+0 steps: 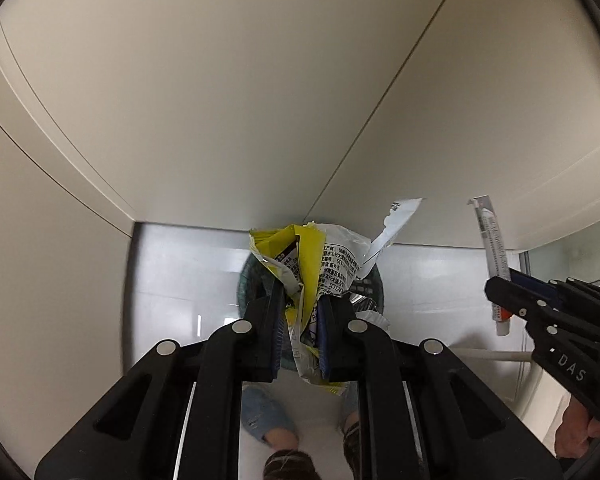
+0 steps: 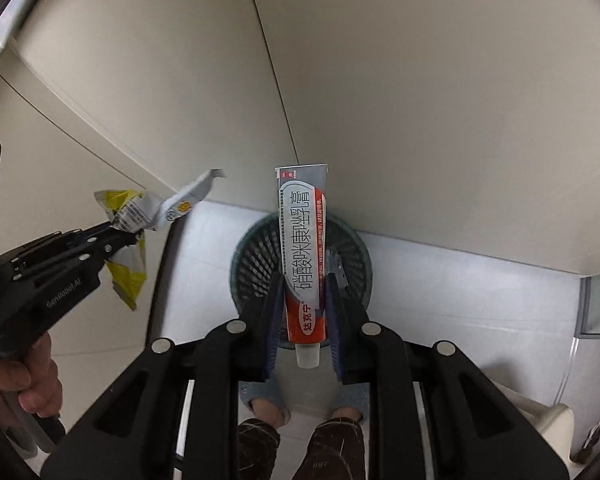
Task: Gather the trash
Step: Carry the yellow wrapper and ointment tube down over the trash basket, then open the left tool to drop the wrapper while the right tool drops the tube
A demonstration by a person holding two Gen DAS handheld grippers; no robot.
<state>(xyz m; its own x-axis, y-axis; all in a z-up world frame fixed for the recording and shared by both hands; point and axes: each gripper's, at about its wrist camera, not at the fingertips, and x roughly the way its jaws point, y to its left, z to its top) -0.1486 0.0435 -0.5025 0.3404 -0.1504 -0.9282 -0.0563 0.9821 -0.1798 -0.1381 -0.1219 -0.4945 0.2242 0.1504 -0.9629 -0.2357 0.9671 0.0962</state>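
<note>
Two black handheld grippers point steeply downward, side by side, above a tiled floor at the foot of pale cabinet doors (image 1: 260,100).

The left gripper (image 1: 302,312) has its jaws clamped on a crumpled yellow and white snack wrapper (image 1: 320,264). The wrapper bunches up between the blue-edged pads; a torn white strip flares up and to the right, and a yellow end hangs below the jaws. In the right wrist view the same gripper enters from the left edge, its handle wrapped by the person's left hand (image 2: 28,372).

The right gripper (image 2: 302,300) is closed on a red, white and grey ointment tube (image 2: 304,256). The tube stands lengthwise between the pads, white cap toward the camera, flat crimped end pointing away. The person's right hand (image 1: 580,428) grips the handle at the lower right of the left wrist view.

A round dark green mesh waste basket (image 2: 256,256) sits on the floor directly beneath both loads, against the cabinet base. Torn jeans and dark shoes (image 2: 336,448) show below the grippers.
</note>
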